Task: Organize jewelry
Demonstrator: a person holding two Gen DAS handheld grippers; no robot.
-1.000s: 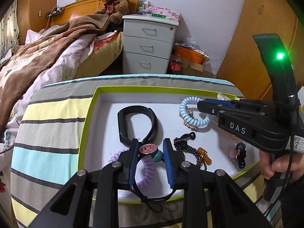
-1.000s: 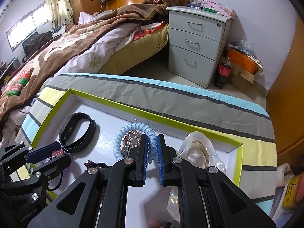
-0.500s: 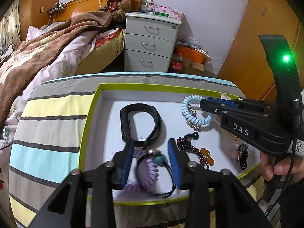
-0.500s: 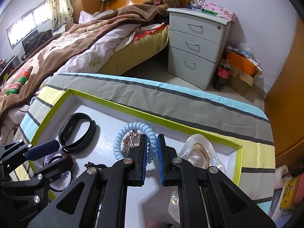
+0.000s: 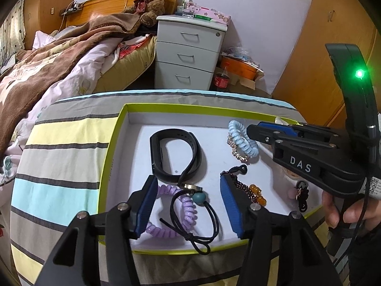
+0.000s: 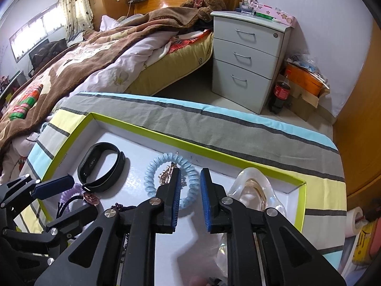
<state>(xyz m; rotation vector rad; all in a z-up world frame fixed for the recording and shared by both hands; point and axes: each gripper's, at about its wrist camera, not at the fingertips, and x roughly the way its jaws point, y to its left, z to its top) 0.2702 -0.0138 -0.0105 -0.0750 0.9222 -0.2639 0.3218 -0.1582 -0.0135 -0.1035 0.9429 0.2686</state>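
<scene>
A white tray with a green rim (image 5: 114, 143) (image 6: 71, 140) holds the jewelry. My left gripper (image 5: 189, 190) is open and empty above a black cord with a teal bead (image 5: 198, 197) and a purple coil band (image 5: 166, 228). A black wristband (image 5: 176, 155) (image 6: 102, 164) lies beyond. My right gripper (image 6: 189, 183) (image 5: 252, 128) is open a little above a light blue coil band (image 6: 190, 181) (image 5: 243, 140) with a gold chain (image 5: 234, 151). A dark bead string and amber beads (image 5: 256, 194) lie to the right.
The tray sits on a striped cloth (image 5: 59, 166). A clear glass dish (image 6: 252, 190) stands at the tray's right end. A small pink and black charm (image 5: 300, 193) lies near the right rim. A bed (image 6: 83, 59) and grey drawers (image 6: 247, 62) stand behind.
My left gripper let go of the black cord with the round charm, opened wide and drew back. My right gripper opened slightly over the blue coil band.
</scene>
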